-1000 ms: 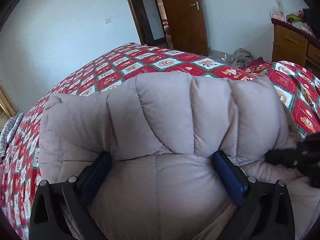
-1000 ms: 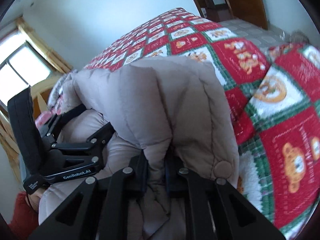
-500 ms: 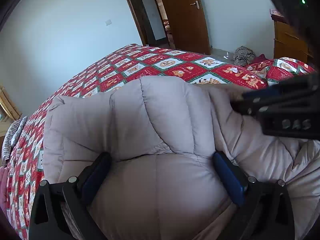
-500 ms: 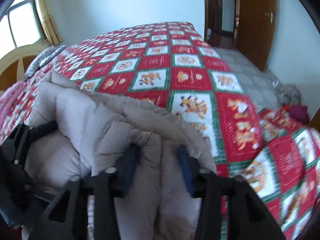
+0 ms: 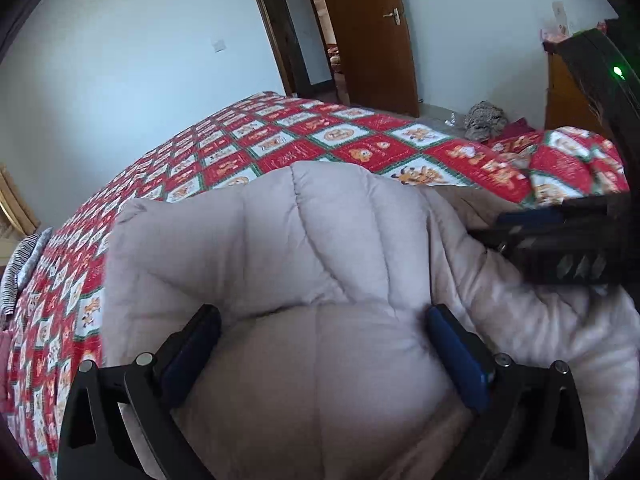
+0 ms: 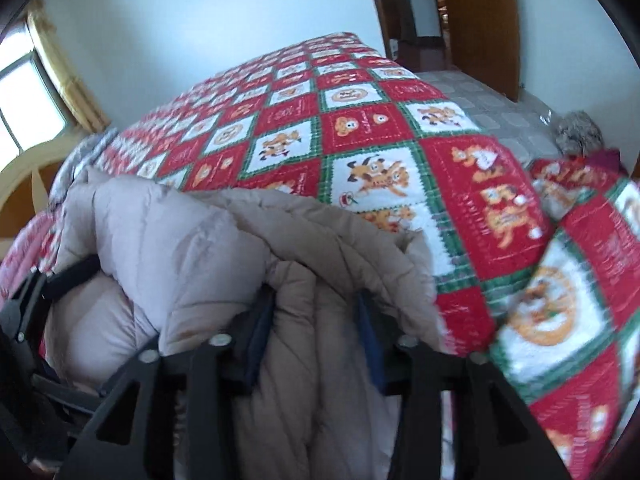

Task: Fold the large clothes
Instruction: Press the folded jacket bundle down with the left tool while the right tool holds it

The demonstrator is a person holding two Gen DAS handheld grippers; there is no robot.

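A puffy beige down jacket [image 5: 304, 240] lies bunched on a bed with a red, white and green patterned quilt [image 5: 320, 140]. My left gripper [image 5: 320, 320] has its jaws spread wide, with a thick fold of the jacket bulging between the blue pads. My right gripper [image 6: 316, 312] has its jaws parted around a bundle of the jacket [image 6: 240, 248]; the fabric fills the gap. The right gripper also shows at the right edge of the left wrist view [image 5: 560, 240], resting on the jacket. The left gripper shows at the left edge of the right wrist view [image 6: 36, 300].
The quilt [image 6: 360, 120] stretches ahead of both grippers. A brown door [image 5: 368, 32] and an open doorway stand at the far wall. A wooden dresser [image 5: 568, 92] is at the right. A grey bundle [image 5: 484, 118] lies on the floor. A window [image 6: 24, 108] is at the left.
My right gripper's jaws have opened from a tight pinch to a wide gap around the jacket, and it swung round over the jacket's right side. The left gripper stayed wide on its fold.
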